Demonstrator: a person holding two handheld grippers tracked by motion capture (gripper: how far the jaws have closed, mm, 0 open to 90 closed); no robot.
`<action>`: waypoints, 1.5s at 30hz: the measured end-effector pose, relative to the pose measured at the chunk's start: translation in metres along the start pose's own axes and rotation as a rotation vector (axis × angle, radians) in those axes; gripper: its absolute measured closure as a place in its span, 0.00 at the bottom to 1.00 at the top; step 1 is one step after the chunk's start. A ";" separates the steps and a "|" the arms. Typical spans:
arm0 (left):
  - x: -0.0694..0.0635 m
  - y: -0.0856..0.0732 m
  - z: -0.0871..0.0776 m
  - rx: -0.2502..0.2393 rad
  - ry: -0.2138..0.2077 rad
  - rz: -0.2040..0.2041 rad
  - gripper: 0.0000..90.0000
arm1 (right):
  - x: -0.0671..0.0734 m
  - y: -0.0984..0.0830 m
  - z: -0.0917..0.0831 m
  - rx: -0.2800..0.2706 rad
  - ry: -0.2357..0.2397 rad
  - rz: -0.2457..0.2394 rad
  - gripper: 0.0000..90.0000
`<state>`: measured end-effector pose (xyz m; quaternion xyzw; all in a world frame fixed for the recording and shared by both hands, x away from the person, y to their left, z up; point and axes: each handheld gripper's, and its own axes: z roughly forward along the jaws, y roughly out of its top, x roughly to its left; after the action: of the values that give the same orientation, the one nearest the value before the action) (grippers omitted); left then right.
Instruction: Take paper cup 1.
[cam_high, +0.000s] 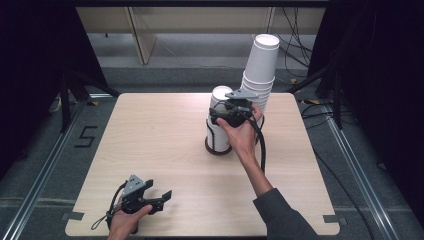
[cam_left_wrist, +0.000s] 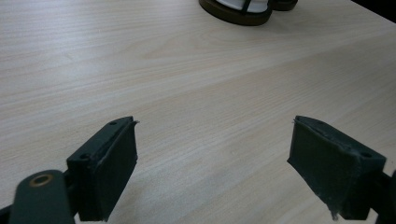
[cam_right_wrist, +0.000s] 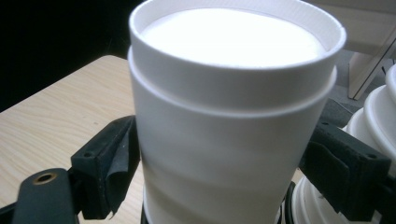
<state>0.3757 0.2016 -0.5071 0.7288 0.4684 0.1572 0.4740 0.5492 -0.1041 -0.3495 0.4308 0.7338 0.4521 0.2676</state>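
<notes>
The right gripper (cam_right_wrist: 219, 158) squeezes the white cup (cam_right_wrist: 233, 116) beside the tall cup stack (cam_high: 260, 70), which a bump might topple.

Bottom edge of the right gripper view cuts off the white cup (cam_right_wrist: 233, 121) — its base hidden — while the neighbouring cup stack (cam_right_wrist: 373, 116) is cropped at right.

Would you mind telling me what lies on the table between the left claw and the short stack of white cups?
Nothing: in the high view, only bare tabletop lies between the left claw and the short cup stack.
</notes>
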 end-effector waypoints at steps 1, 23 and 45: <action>0.000 0.000 0.000 0.000 0.000 0.000 0.16 | 0.000 0.000 0.001 0.000 -0.003 0.011 0.17; 0.000 -0.001 0.001 -0.013 -0.014 -0.003 0.16 | 0.004 0.011 0.005 -0.006 -0.026 0.066 0.20; -0.003 -0.001 0.003 0.009 -0.047 0.003 0.16 | 0.002 0.075 -0.054 -0.151 0.028 0.046 0.20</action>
<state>0.3759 0.1978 -0.5092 0.7352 0.4569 0.1385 0.4812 0.5353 -0.1096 -0.2582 0.4197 0.6913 0.5180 0.2787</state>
